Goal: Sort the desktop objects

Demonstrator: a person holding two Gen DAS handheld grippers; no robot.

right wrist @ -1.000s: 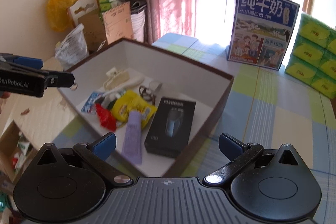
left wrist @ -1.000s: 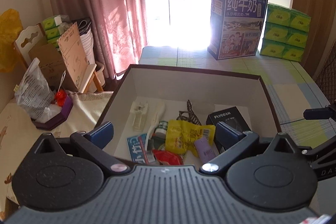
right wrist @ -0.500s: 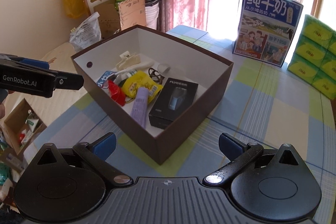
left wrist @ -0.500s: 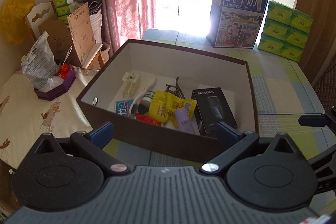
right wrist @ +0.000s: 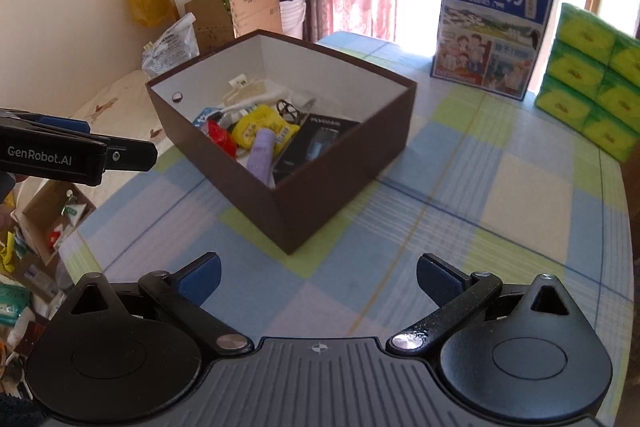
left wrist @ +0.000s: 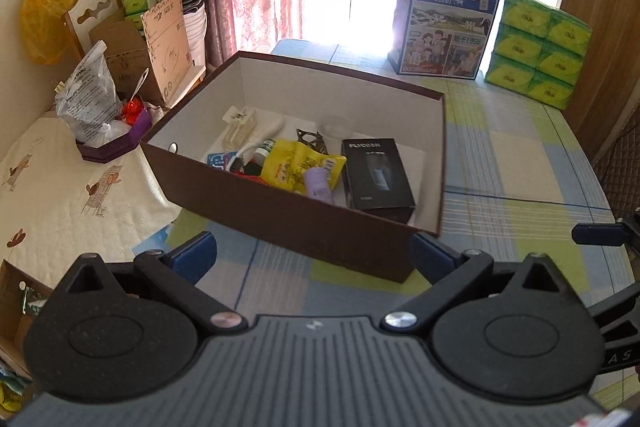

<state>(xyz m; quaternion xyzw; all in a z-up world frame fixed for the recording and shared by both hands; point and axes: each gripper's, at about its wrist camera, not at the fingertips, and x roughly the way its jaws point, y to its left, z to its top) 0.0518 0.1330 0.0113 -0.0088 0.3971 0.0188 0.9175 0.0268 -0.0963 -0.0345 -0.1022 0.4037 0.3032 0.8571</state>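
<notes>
- Both pairs of fingers are spread wide and hold nothing: left gripper, right gripper, each hovering over the near desk.
- Brown box sits on the desk beyond them, holding a black carton, yellow packet, purple tube and red wrapper.
- Milk carton and green tissue packs stand at the far right.

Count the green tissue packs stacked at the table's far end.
6 show in the left wrist view, stacked two wide and three high: top, middle, bottom. More may hide behind them.
</notes>
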